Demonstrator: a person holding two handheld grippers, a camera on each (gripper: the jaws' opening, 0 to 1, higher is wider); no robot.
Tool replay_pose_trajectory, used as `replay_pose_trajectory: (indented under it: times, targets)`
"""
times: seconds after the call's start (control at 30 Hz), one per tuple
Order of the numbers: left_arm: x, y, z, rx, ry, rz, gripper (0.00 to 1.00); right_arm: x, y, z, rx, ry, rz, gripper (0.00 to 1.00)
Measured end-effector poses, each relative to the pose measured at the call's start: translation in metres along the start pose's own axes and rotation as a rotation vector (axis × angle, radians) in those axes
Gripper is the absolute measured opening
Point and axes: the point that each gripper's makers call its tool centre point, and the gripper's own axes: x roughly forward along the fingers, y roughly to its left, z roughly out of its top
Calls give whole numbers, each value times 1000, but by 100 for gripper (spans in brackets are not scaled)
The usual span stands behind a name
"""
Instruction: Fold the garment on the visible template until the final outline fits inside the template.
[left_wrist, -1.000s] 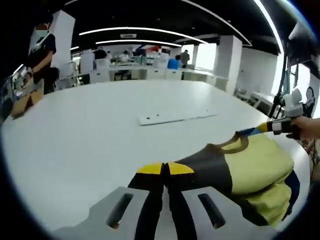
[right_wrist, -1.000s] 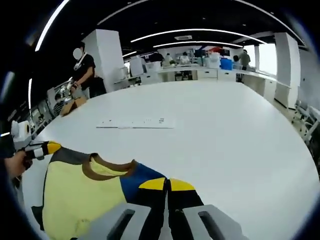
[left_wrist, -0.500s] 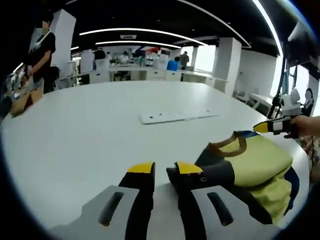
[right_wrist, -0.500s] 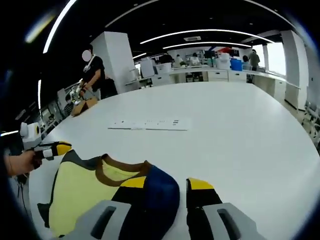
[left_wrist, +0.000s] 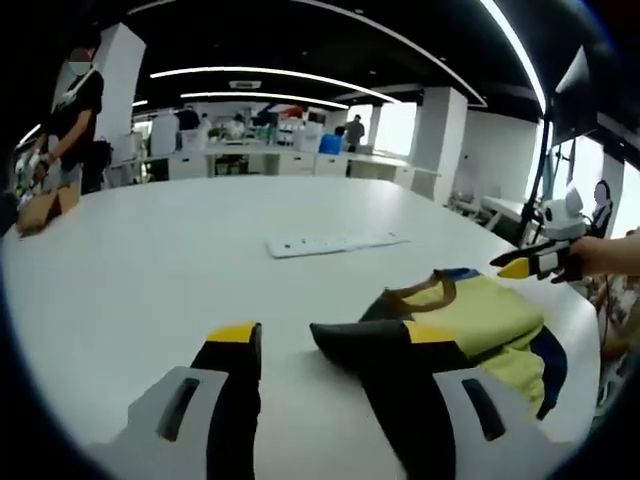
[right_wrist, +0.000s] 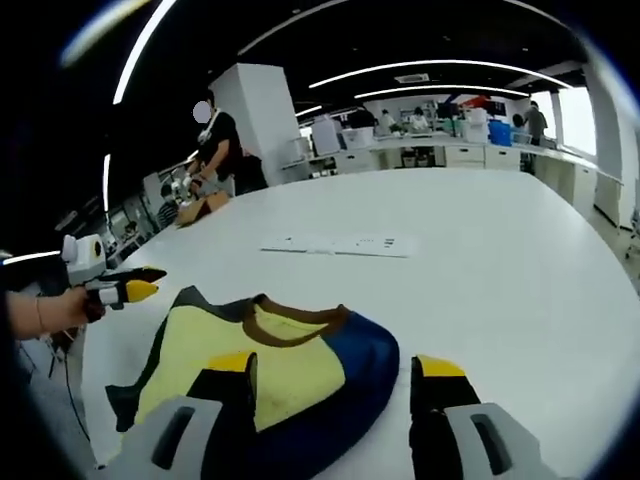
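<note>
A folded garment (left_wrist: 480, 318) lies on the white table (left_wrist: 150, 260). It is yellow with dark grey and blue parts and a brown collar. My left gripper (left_wrist: 332, 335) stands open, and the garment's grey edge lies just by its right jaw. In the right gripper view the garment (right_wrist: 290, 345) spreads between and behind the jaws of my open right gripper (right_wrist: 336, 365), with nothing held. The right gripper (left_wrist: 525, 266) also enters the left gripper view from the right, in a hand. The left gripper (right_wrist: 128, 291) appears at the left of the right gripper view.
A flat white strip (left_wrist: 335, 243) with small marks lies on the table beyond the garment; it is the same strip (right_wrist: 340, 244) in the right gripper view. A person in black (right_wrist: 220, 140) stands by a cardboard box (right_wrist: 200, 205) at the table's far edge. Desks line the back.
Both grippers were shut on the garment's near edge, the left on grey cloth, the right on blue. Both have opened and let go, and the garment now lies folded on the table.
</note>
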Motion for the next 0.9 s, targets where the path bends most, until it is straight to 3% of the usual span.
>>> replay_pose_trajectory:
  times: [0.4, 0.77, 0.9]
  targets:
    - [-35, -21, -18, 37, 16, -44, 66, -38, 25, -34, 6, 22, 52, 65]
    - [-64, -44, -40, 93, 52, -85, 62, -64, 44, -54, 20, 22, 71, 57]
    - [-70, -47, -54, 65, 70, -87, 58, -69, 52, -61, 47, 23, 74, 54]
